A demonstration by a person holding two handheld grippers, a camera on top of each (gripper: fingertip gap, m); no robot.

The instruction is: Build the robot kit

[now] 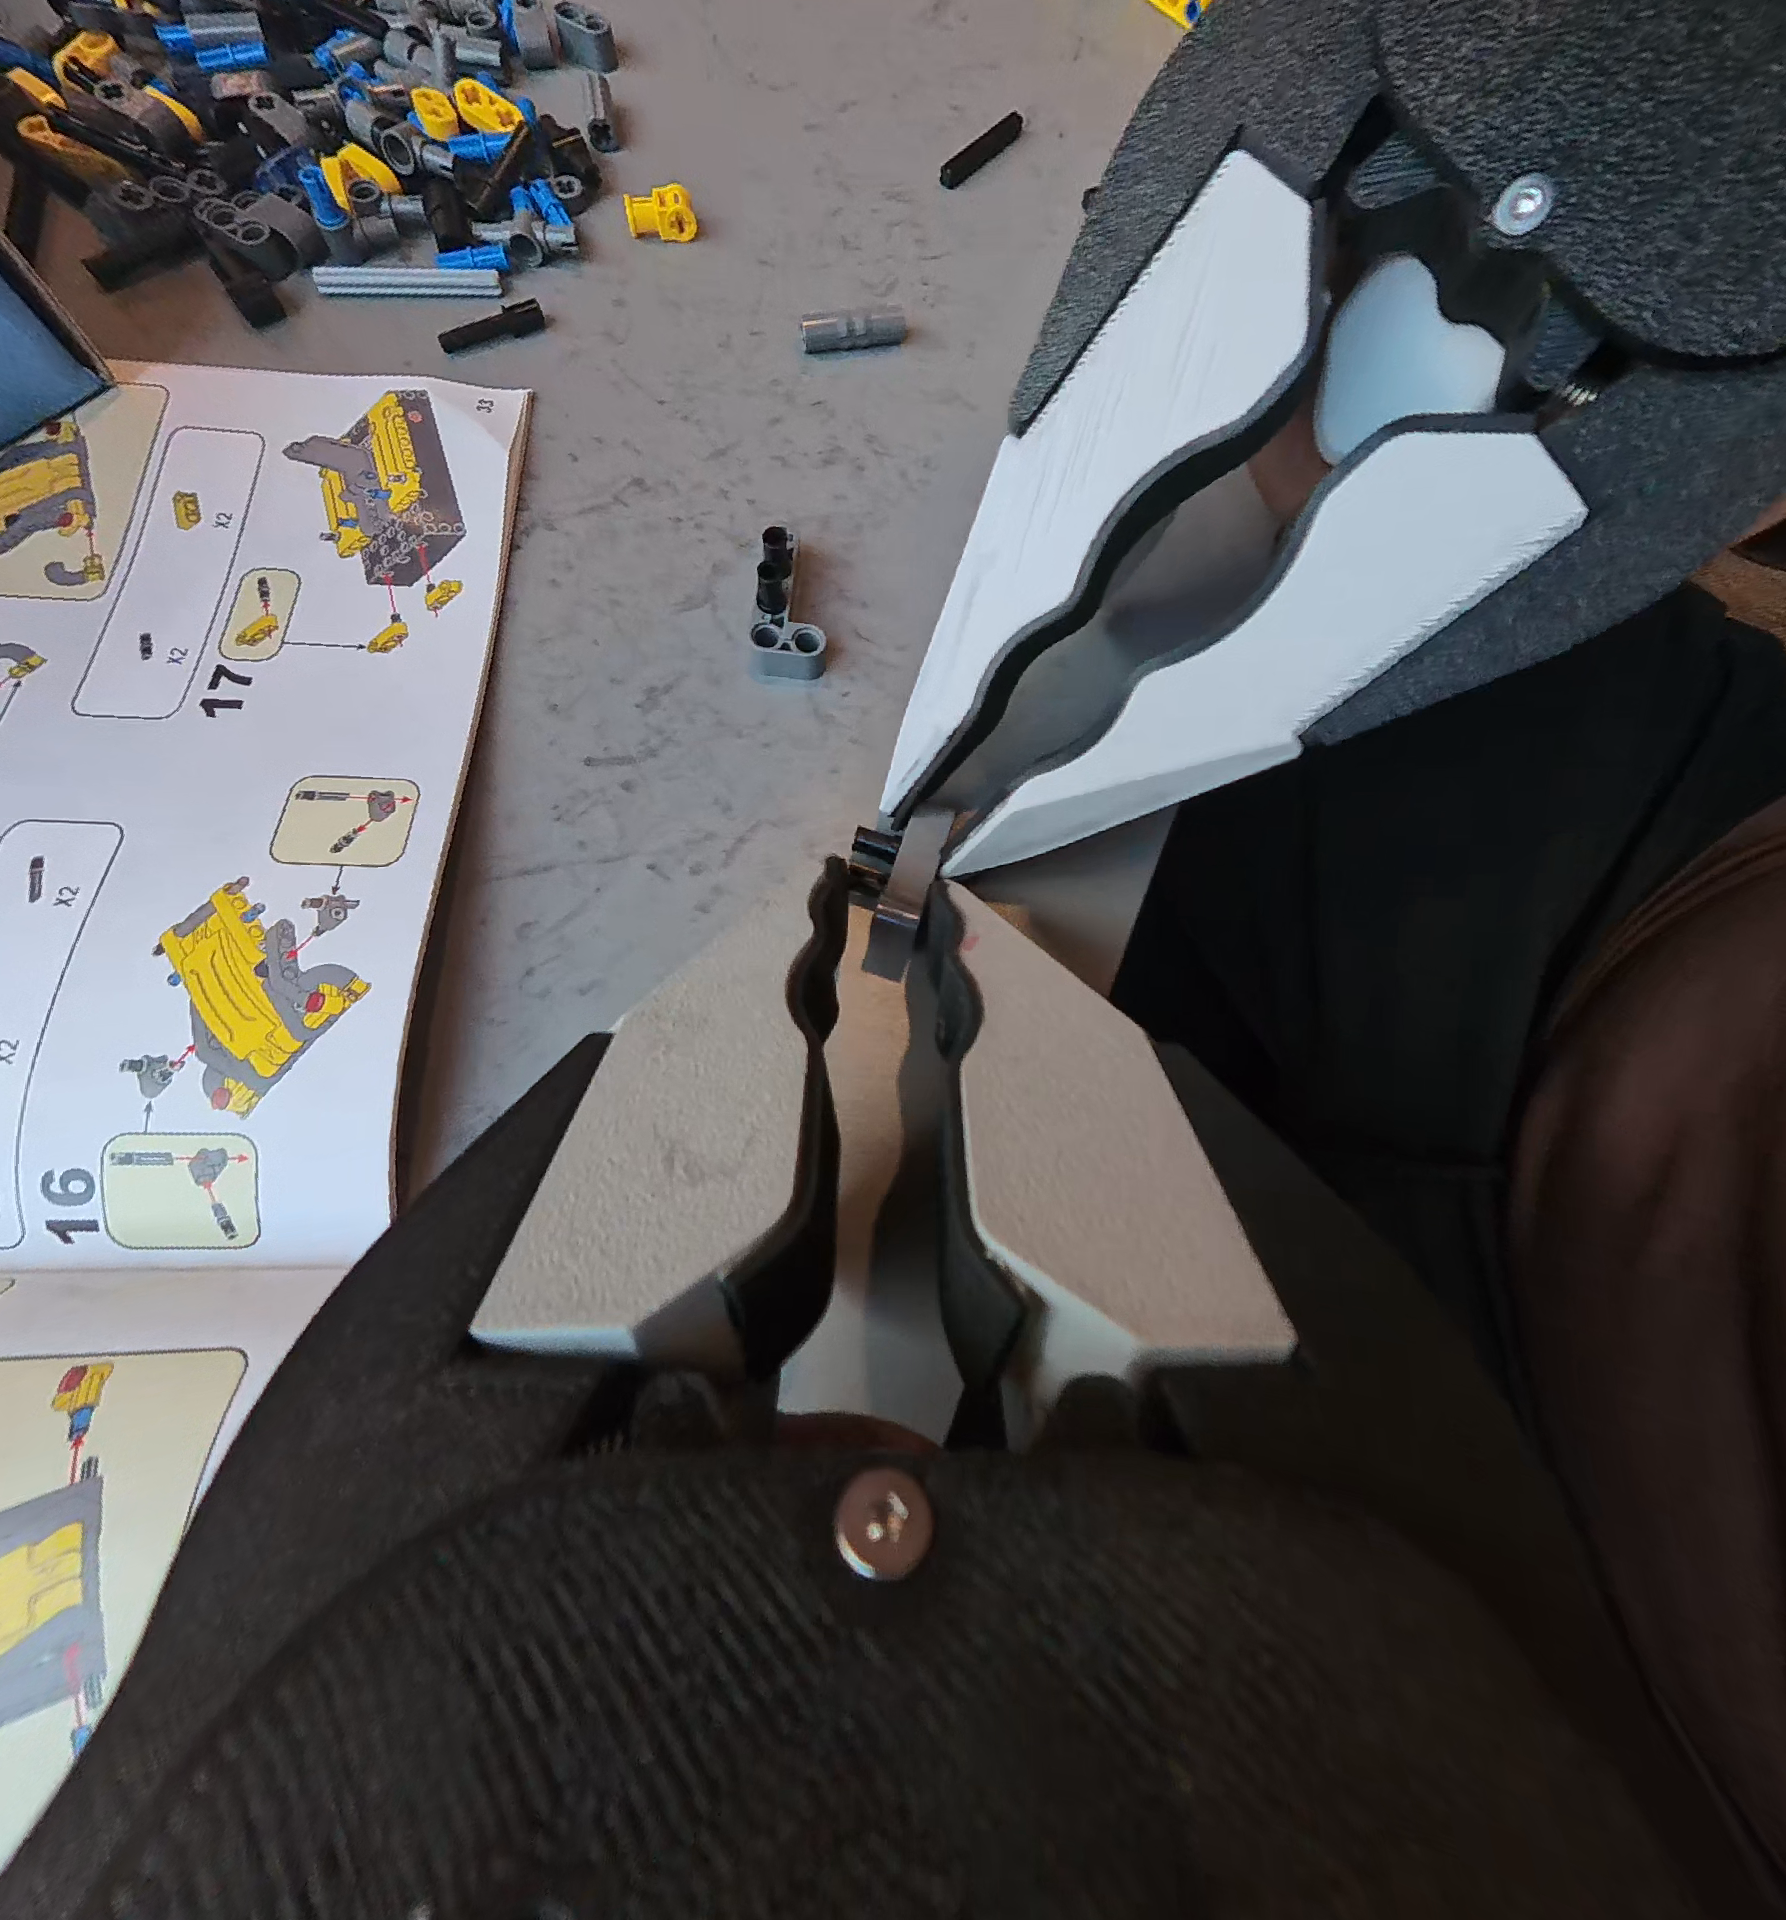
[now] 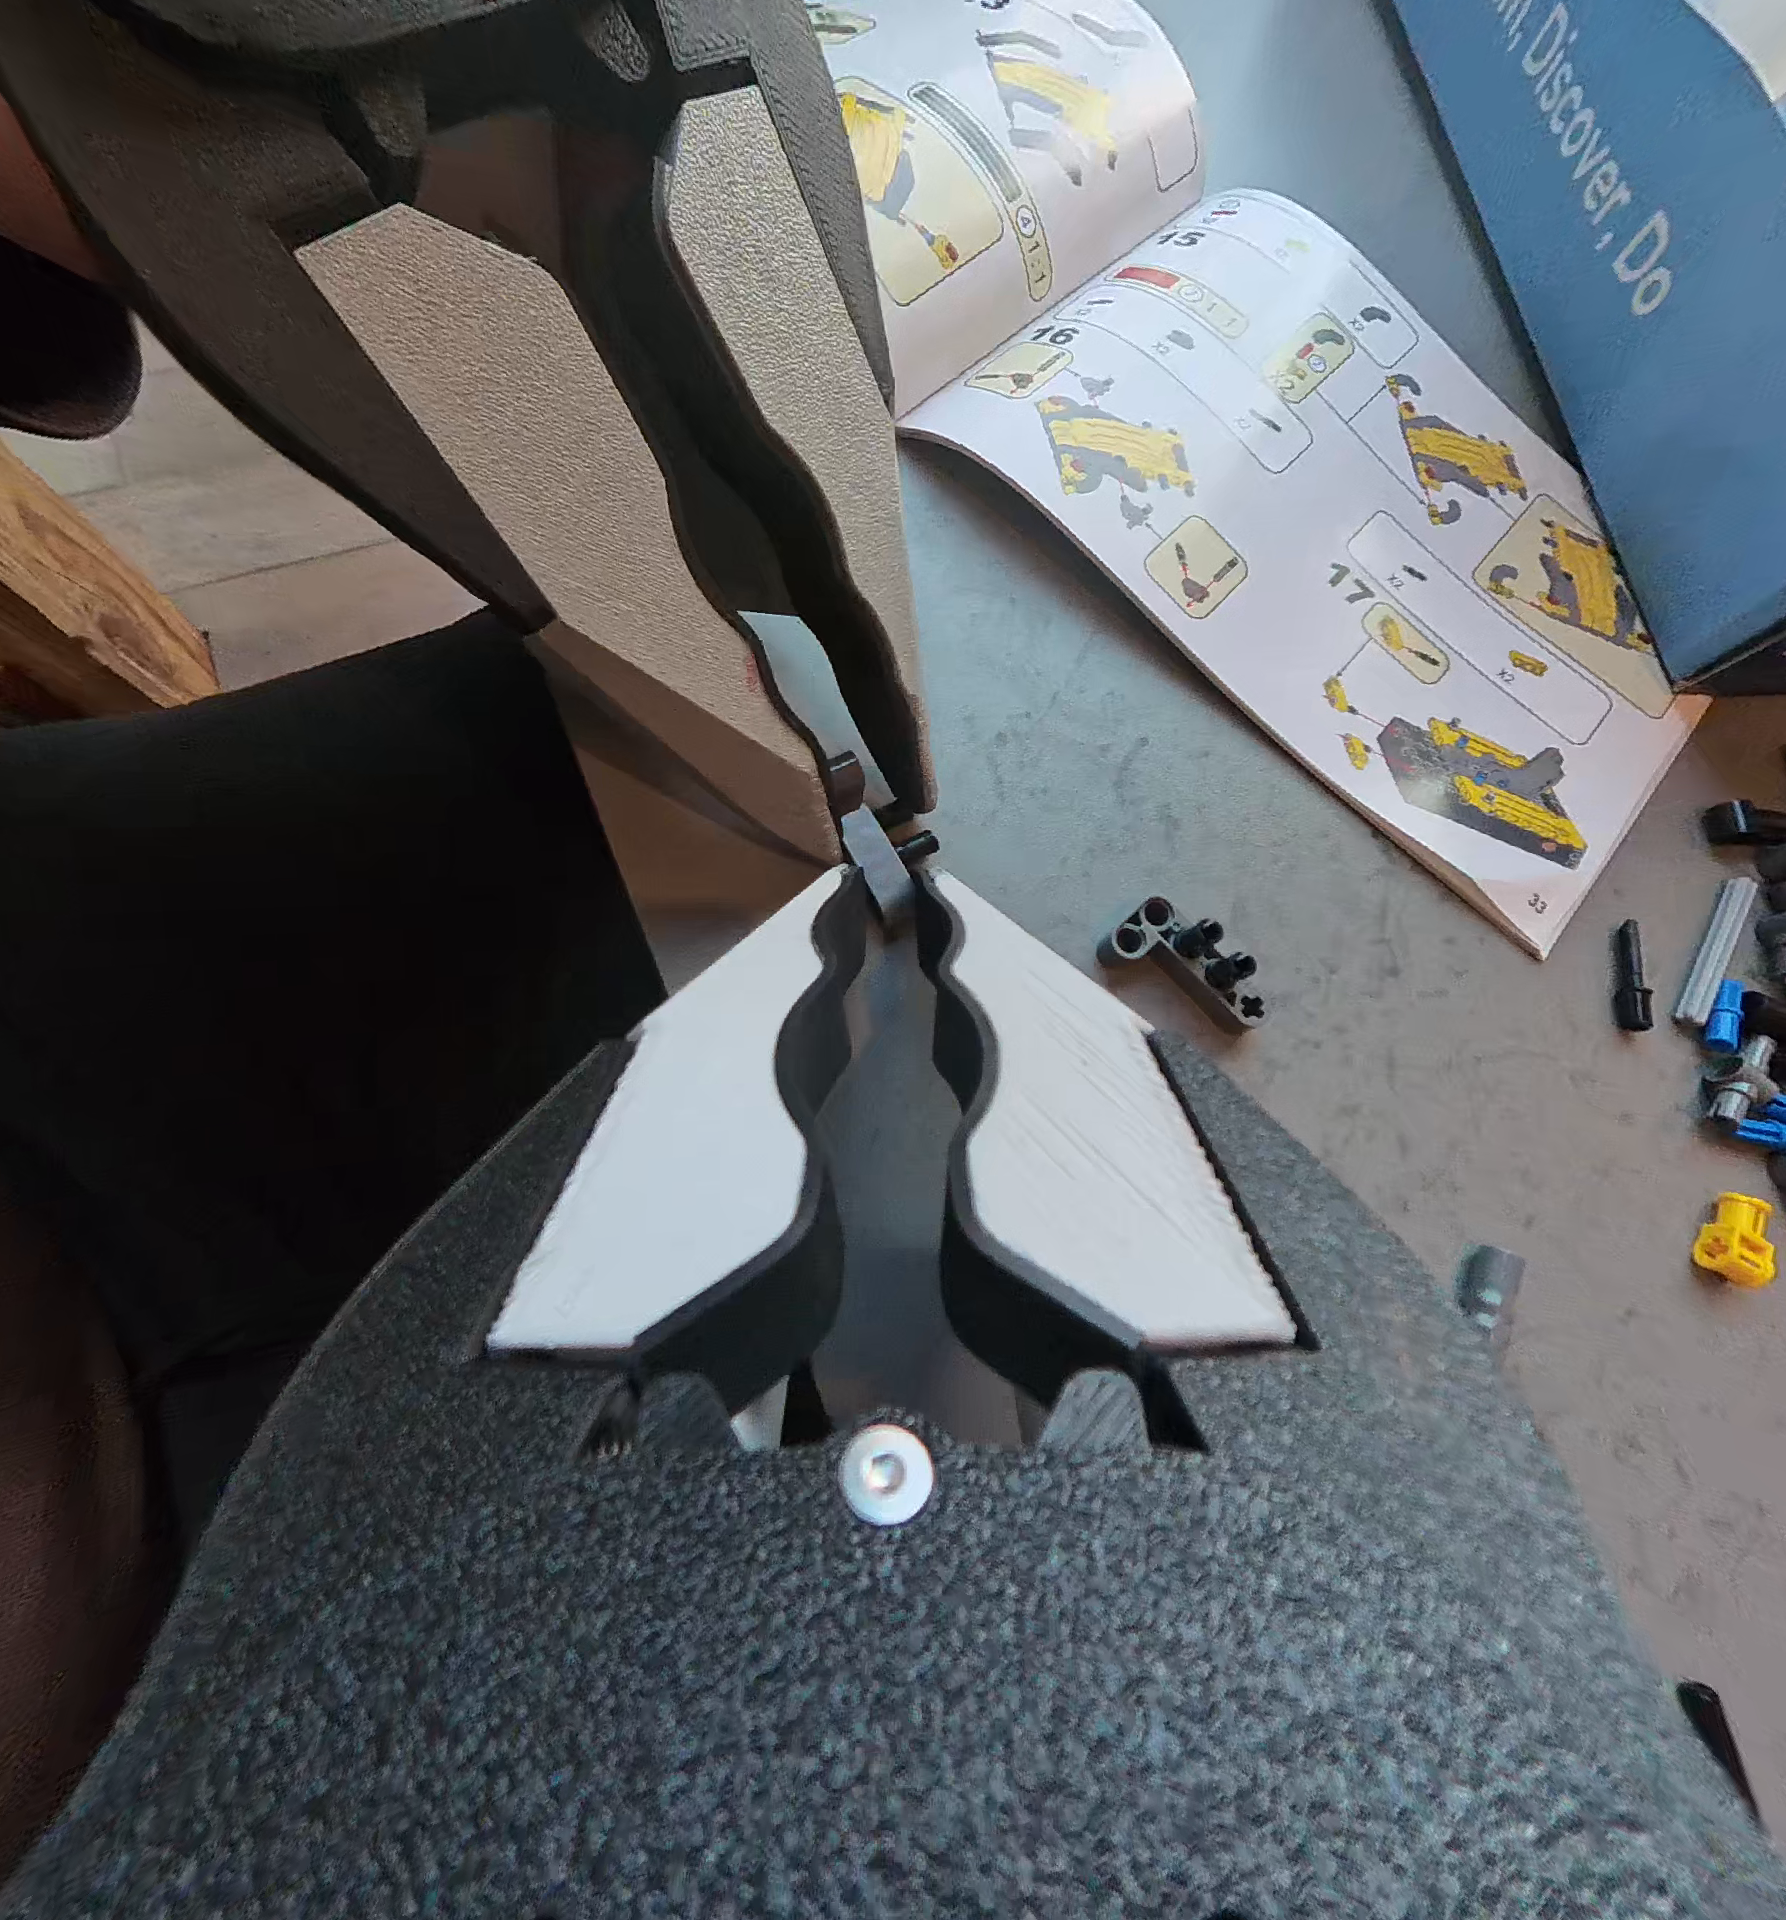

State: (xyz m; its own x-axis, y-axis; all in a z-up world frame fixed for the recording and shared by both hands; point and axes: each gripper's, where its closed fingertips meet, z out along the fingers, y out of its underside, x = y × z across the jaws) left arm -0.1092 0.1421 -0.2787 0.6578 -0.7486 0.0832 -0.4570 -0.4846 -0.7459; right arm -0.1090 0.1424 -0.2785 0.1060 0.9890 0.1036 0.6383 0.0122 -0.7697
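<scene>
Over the table's near edge, you're meeting tip to tip: left gripper and right gripper both pinching one small grey piece with black pins.

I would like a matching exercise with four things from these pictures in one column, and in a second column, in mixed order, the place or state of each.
Things:
1. small grey beam with black pins
2. grey L-shaped piece with black pins
3. yellow connector
4. instruction booklet

Places or states:
A. lies open on the table
B. lies alone on the table, between the booklet and the gripper tips
C. pinched between the tips of the left hand-held gripper and the right hand-held gripper
D. lies by itself beside the pile of loose parts

Pairs: 1-C, 2-B, 3-D, 4-A
</scene>
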